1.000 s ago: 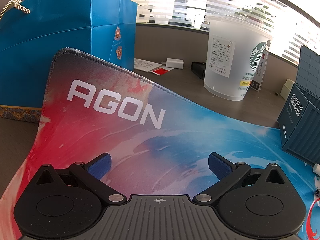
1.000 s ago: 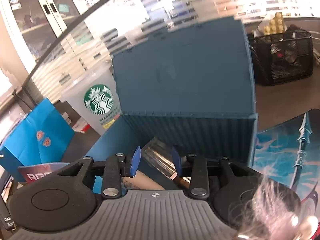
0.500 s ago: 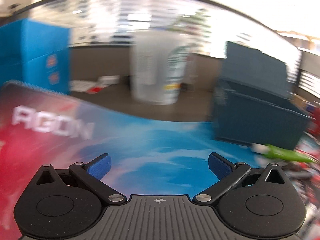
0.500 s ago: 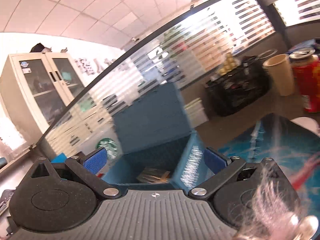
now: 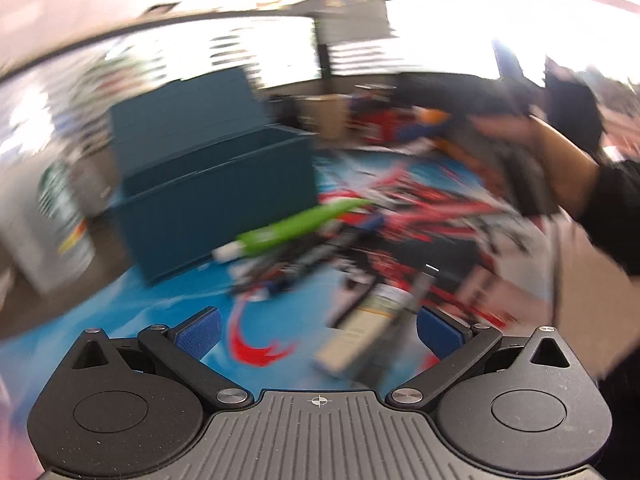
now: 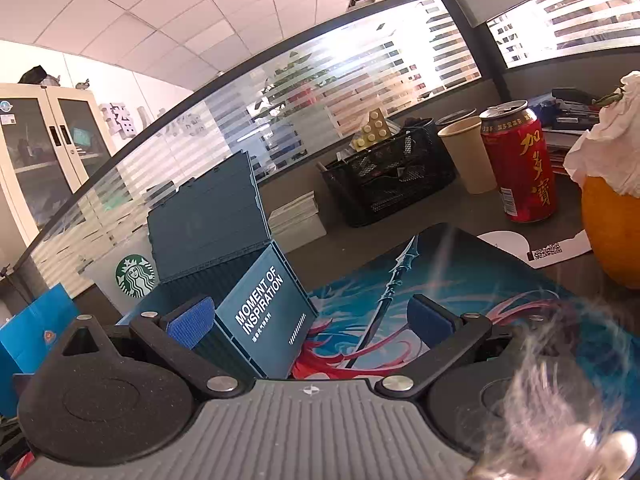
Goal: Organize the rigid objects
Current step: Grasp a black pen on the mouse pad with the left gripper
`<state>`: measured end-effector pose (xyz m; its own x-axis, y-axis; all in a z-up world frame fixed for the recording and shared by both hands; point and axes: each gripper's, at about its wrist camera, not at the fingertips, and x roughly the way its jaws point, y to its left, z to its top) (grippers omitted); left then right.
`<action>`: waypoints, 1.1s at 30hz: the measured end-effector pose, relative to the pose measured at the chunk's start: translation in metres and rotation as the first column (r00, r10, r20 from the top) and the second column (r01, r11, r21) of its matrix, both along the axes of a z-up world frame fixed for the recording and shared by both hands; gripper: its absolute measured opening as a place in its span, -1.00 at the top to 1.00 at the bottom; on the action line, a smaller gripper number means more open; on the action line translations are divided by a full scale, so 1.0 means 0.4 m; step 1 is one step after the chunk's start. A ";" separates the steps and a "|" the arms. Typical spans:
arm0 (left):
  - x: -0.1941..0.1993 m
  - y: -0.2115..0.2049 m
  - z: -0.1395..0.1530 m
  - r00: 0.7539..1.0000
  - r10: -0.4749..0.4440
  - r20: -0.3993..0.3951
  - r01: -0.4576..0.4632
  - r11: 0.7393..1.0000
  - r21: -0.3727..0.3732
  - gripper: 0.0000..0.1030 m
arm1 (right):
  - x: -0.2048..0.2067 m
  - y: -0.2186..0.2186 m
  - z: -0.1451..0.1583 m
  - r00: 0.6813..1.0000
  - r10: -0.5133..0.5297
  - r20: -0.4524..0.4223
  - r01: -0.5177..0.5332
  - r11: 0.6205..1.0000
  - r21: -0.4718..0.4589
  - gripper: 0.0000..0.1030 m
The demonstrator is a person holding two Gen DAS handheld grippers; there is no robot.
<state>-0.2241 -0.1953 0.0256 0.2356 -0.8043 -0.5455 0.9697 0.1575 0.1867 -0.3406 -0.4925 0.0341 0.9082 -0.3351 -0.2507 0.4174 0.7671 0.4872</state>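
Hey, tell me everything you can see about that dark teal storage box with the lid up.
The storage box is dark teal ribbed plastic styled like a shipping container, with "MOMENT OF INSPIRATION" in white on its end panel. Its hinged lid stands open, tilted back. It sits on the printed desk mat's edge, in front of a Starbucks cup. Its inside isn't visible.

red can [image 6: 519, 162] beside paper cup [image 6: 466, 154], black mesh basket [image 6: 390, 184], starbucks cup [image 6: 128, 272] w/ blue bag [image 6: 34, 332].

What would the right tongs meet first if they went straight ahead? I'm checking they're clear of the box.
Probably the box: its lettered end wall sits low between the open right tongs, with the desk mat beside it. Depth is hard to judge, so they might meet the mat instead.
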 end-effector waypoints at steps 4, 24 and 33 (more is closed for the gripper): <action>-0.063 0.011 -0.002 0.990 -0.143 -0.006 0.143 0.989 0.046 -1.00 | -0.013 -0.014 -0.015 1.000 -0.005 0.010 0.005 1.000 0.031 -1.00; 0.018 -0.063 -0.033 0.967 -0.157 -0.199 0.191 0.967 0.166 0.34 | -0.017 -0.043 -0.078 1.000 -0.015 0.015 0.012 0.988 0.153 -1.00; 0.016 -0.061 -0.024 0.961 -0.219 -0.170 0.248 0.952 0.179 0.77 | -0.016 -0.054 -0.090 1.000 -0.026 0.006 0.024 0.979 0.201 -1.00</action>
